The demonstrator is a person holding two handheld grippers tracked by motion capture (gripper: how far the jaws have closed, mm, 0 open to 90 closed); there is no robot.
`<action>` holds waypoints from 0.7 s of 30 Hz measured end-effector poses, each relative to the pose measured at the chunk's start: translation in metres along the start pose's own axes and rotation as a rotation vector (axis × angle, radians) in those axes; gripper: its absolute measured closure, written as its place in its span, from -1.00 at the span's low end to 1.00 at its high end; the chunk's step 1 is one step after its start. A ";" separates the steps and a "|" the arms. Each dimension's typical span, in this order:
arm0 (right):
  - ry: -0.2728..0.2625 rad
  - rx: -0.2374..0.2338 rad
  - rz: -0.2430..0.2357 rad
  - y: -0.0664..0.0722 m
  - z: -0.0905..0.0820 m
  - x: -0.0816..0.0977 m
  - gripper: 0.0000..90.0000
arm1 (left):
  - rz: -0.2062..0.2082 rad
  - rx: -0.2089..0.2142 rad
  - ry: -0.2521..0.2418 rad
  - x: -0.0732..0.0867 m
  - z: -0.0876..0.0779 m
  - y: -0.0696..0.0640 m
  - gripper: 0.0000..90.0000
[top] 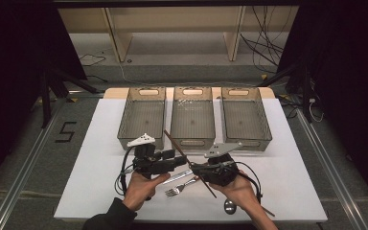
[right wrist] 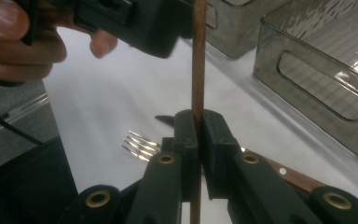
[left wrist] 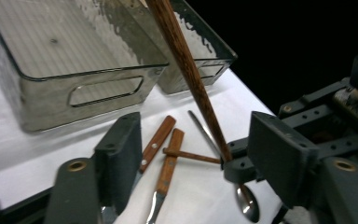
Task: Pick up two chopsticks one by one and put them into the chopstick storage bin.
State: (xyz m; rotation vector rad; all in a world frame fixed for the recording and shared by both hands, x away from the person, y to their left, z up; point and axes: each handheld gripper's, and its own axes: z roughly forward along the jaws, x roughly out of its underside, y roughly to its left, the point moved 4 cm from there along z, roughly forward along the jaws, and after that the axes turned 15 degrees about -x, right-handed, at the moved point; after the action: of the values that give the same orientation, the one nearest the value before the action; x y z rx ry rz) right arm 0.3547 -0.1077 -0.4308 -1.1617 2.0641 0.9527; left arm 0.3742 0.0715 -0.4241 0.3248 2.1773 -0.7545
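Nearest to us in the high view, a spoon lies on the white tabletop close to its near edge, just beside our right hand. That hand carries our right gripper, whose jaws are pressed together on a long brown wooden chopstick; in the right gripper view the stick stands upright between the pads and runs out of the top of the frame. From above, the chopstick slants from behind the grippers, near the middle bin, down toward us past the right hand.

Our left gripper sits just beside the right one, held by our left hand. Its jaws stand partly apart, and the pads touch nothing. In the left gripper view the chopstick passes through the gap between them, nearer the right-hand jaw, and meets the tip of the other gripper.

On the tabletop beneath the grippers we see a fork with its tines toward our left, and two wooden-handled knives lying side by side, with a short brown stick across them.

Three clear grey bins stand in a row behind, the left bin and the right bin flanking the middle one.
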 end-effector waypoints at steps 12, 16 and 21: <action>-0.015 -0.010 -0.009 0.004 0.003 -0.001 0.90 | -0.039 0.093 0.024 0.000 0.010 -0.006 0.26; -0.022 -0.008 -0.007 0.004 0.002 -0.001 0.90 | -0.049 0.113 0.029 0.001 0.012 -0.006 0.39; -0.023 -0.009 -0.007 0.004 0.002 -0.001 0.90 | -0.072 0.147 0.033 0.001 0.012 -0.005 0.51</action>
State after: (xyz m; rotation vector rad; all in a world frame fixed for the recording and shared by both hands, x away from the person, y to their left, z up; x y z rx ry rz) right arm 0.3518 -0.1040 -0.4305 -1.1571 2.0380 0.9687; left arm 0.3788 0.0605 -0.4288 0.3374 2.1791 -0.9579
